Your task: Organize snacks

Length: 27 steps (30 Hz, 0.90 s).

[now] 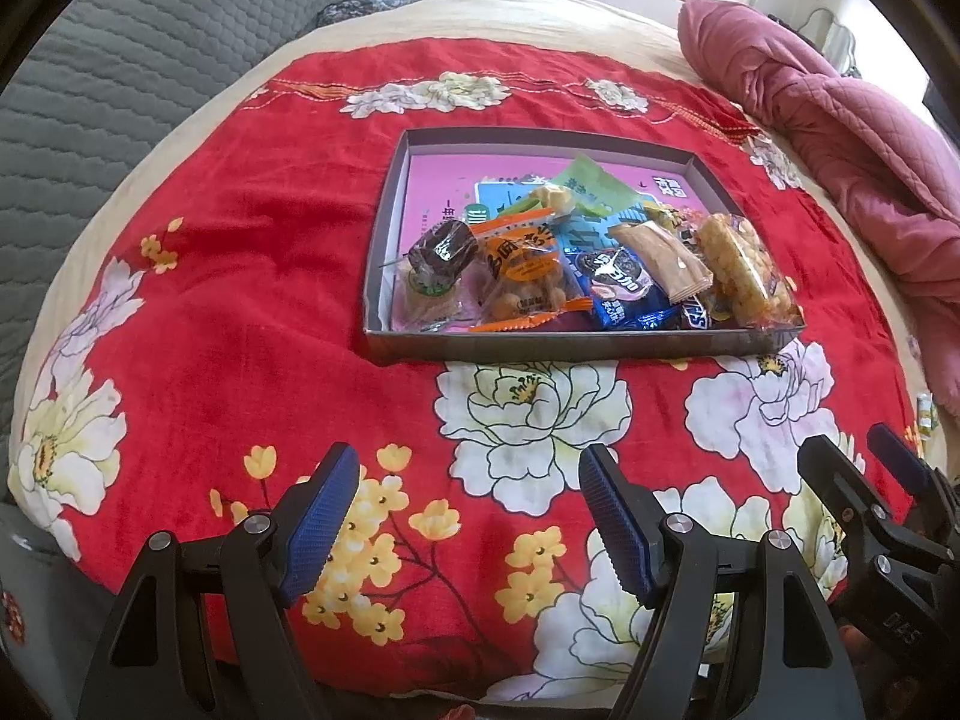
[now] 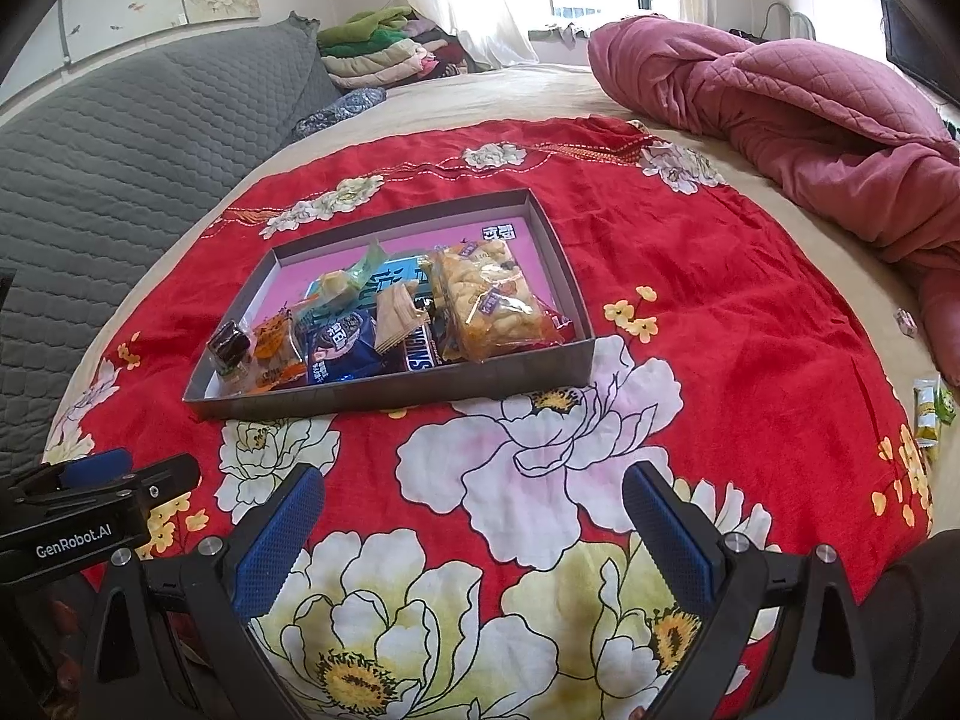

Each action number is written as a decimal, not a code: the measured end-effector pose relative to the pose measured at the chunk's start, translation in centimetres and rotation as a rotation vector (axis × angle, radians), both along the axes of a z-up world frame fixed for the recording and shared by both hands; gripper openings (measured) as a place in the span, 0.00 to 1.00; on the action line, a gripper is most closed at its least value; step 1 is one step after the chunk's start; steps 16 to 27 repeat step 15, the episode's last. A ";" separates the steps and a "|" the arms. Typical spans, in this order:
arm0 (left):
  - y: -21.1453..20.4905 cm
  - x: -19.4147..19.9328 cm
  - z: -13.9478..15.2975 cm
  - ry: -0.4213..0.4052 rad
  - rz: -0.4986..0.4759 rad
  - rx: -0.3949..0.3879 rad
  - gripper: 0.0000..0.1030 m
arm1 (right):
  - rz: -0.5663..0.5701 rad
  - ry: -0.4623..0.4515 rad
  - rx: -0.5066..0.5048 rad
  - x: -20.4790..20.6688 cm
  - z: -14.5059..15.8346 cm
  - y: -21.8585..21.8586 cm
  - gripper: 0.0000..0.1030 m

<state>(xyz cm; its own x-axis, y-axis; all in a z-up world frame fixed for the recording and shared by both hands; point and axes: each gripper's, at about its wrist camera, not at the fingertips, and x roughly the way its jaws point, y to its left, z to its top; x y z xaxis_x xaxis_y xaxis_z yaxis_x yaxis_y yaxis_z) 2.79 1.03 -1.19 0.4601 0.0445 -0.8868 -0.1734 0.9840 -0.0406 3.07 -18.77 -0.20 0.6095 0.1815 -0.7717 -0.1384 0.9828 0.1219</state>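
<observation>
On the red floral blanket [image 2: 690,312] that covers the bed sits a shallow grey cardboard tray [image 2: 384,399], and the snacks are piled along its near side. I read them, from my left: a dark wrapped cake [image 1: 441,252], an orange peanut packet [image 1: 528,276], a blue Oreo pack [image 1: 624,285], a tan wafer bar [image 1: 660,261], a Snickers bar [image 2: 420,354] half buried under it, and a clear bag of puffed rice cake [image 2: 486,300]. A pale green packet [image 1: 591,183] lies farther back. All of these look light and soft; the film wrappers will likely be slippery and crackly, and the rice cake and wafer seem crushable, so I would pinch at a crimped end seal, not across the body. The rice cake bag's long axis runs from the tray's near wall toward the far wall, and the wafer bar lies on a similar diagonal. One more small green-and-yellow packet [image 2: 927,414] lies loose near the blanket's right edge, well apart from the tray.

My left gripper [image 1: 474,516] hovers over the blanket short of the tray, fingers spread wide with nothing between them. My right gripper [image 2: 474,531] is likewise released and empty, just beside the left. A rumpled pink quilt [image 2: 798,114] lies beyond on the right, a grey quilted headboard [image 2: 120,156] on the left.
</observation>
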 end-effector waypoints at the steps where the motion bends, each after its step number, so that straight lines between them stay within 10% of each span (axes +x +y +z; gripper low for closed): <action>1: 0.0 0.0 0.0 0.000 0.000 0.004 0.75 | 0.000 0.002 -0.001 0.0 -0.1 0.0 0.97; 27: 5.5 3.1 0.0 -0.114 0.045 0.032 0.75 | -0.074 0.061 -0.034 3.0 -2.3 -1.7 0.97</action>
